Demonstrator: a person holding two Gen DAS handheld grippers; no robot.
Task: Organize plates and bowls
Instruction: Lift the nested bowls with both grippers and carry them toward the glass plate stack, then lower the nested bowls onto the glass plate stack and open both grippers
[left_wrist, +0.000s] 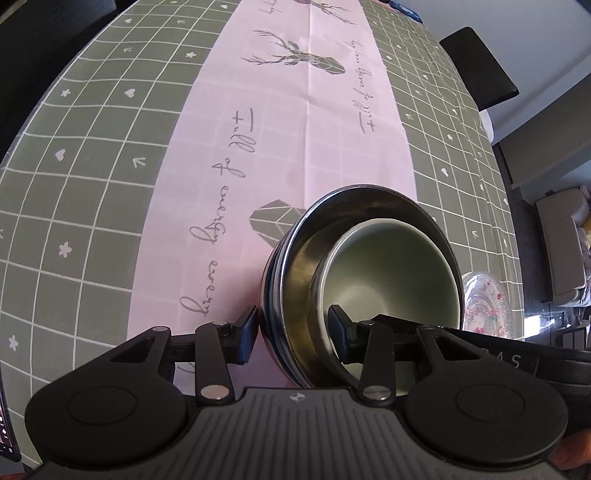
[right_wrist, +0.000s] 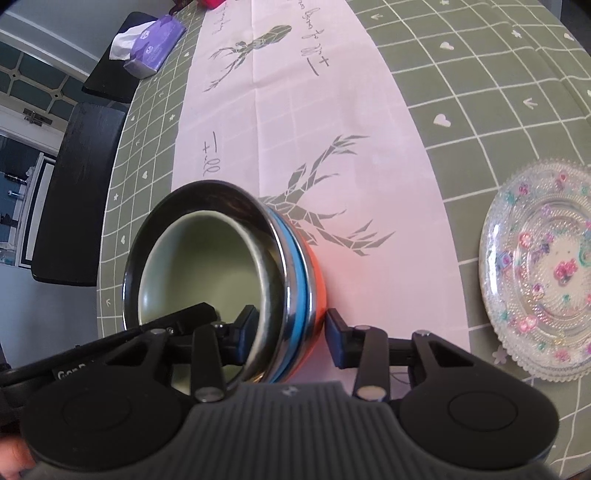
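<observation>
A nested stack of bowls (left_wrist: 303, 266) stands on the pink table runner (left_wrist: 288, 122). Its outer bowls are steel (right_wrist: 229, 192) with blue (right_wrist: 295, 266) and orange (right_wrist: 318, 273) walls, and a pale green bowl (right_wrist: 199, 266) (left_wrist: 391, 266) sits inside. My left gripper (left_wrist: 293, 332) straddles the stack's near wall, one pad outside and one inside the green bowl, both against it. My right gripper (right_wrist: 291, 330) clamps the opposite side the same way, its outer pad on the orange wall. A patterned glass plate (right_wrist: 546, 273) (left_wrist: 487, 306) lies flat on the green cloth beside the stack.
A green checked tablecloth (left_wrist: 92, 177) covers the table. Black chairs (right_wrist: 74, 192) (left_wrist: 476, 66) stand at the table's edge. A purple tissue pack (right_wrist: 155, 44) rests on a far chair. A sofa (left_wrist: 561, 243) lies beyond the table.
</observation>
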